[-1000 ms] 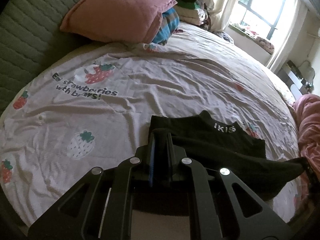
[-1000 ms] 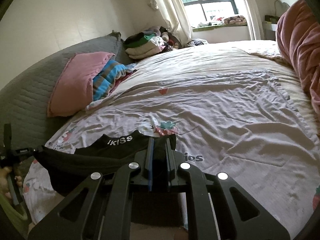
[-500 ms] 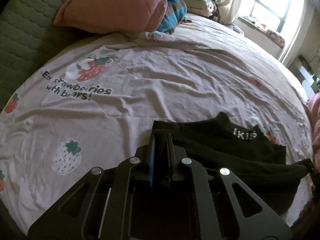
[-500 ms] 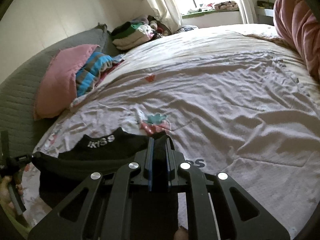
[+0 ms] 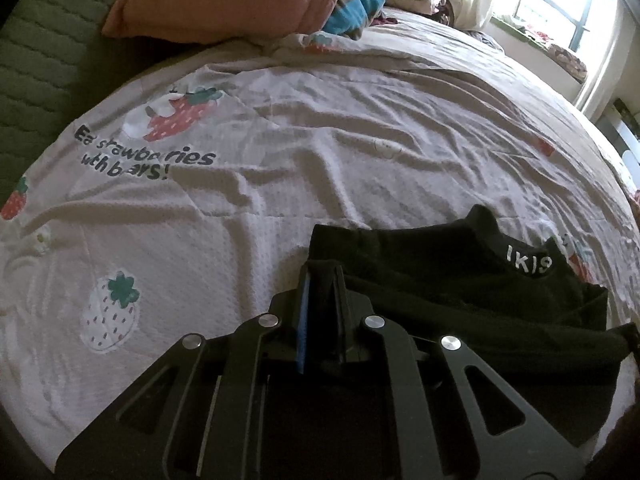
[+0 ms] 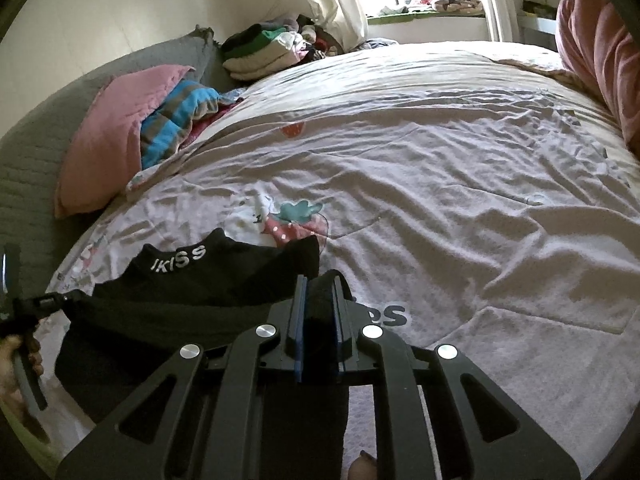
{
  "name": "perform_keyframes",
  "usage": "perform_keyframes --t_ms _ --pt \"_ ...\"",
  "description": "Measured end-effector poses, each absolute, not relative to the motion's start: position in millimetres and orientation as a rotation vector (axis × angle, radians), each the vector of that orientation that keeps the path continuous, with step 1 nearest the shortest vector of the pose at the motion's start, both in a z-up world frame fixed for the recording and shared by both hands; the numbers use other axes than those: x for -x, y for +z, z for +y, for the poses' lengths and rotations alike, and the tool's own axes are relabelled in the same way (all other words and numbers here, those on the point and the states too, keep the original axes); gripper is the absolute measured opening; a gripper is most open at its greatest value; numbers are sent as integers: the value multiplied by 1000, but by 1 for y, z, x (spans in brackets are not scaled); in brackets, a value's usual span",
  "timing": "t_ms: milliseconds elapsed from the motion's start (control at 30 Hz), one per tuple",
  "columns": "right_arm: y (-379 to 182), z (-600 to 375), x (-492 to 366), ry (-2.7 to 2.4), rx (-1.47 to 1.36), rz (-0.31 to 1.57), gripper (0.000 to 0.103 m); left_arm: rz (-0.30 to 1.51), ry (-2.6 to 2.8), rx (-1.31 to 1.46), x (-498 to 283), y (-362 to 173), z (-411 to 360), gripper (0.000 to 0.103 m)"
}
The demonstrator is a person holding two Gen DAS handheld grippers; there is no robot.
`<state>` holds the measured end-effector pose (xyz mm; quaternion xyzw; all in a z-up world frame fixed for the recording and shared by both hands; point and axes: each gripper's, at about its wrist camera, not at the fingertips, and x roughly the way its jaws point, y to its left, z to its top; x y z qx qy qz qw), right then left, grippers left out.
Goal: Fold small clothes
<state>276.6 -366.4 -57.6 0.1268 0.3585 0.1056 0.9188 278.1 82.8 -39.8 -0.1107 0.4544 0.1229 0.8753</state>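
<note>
We see the small black garment with white lettering (image 5: 460, 280) lying lower right on the strawberry-print bedsheet (image 5: 320, 152) (partly folded). Left gripper (image 5: 320, 276) clamps its left corner; right gripper (image 6: 320, 284), jaws opening, pinches the other corner.

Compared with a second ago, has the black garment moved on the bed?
Yes. In the right wrist view the black garment has come down and forward: its far edge now covers part of the strawberry print that lay beyond it a second ago.
</note>
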Motion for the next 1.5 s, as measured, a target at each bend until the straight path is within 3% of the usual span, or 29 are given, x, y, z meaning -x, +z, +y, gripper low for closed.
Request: perform_keyframes --t_ms 67,100,133,167,300,500,800,1067,1500 --pt "-57 -366 -276 221 -259 729 18 934 259 244 -275 -36 84 7" --pt "-56 -367 -276 217 -255 720 24 925 262 245 -273 -34 85 8" --pt "-54 -367 -273 197 -242 700 38 909 265 246 -269 -31 86 8" --pt "-51 -368 -271 189 -235 685 42 901 269 243 -267 -29 86 8" --pt "-36 -372 -260 196 -206 613 42 860 274 215 -250 -15 82 8" --pt "-20 -360 -246 340 -149 589 21 844 230 165 -224 -7 64 8" --pt "-33 -308 -232 544 105 673 18 972 187 16 -218 -45 33 8" --pt "-80 -292 -246 481 289 834 16 1020 184 -129 -238 -72 9 8" --pt "-90 -297 -290 350 119 796 15 1077 179 -48 -302 -76 26 11"
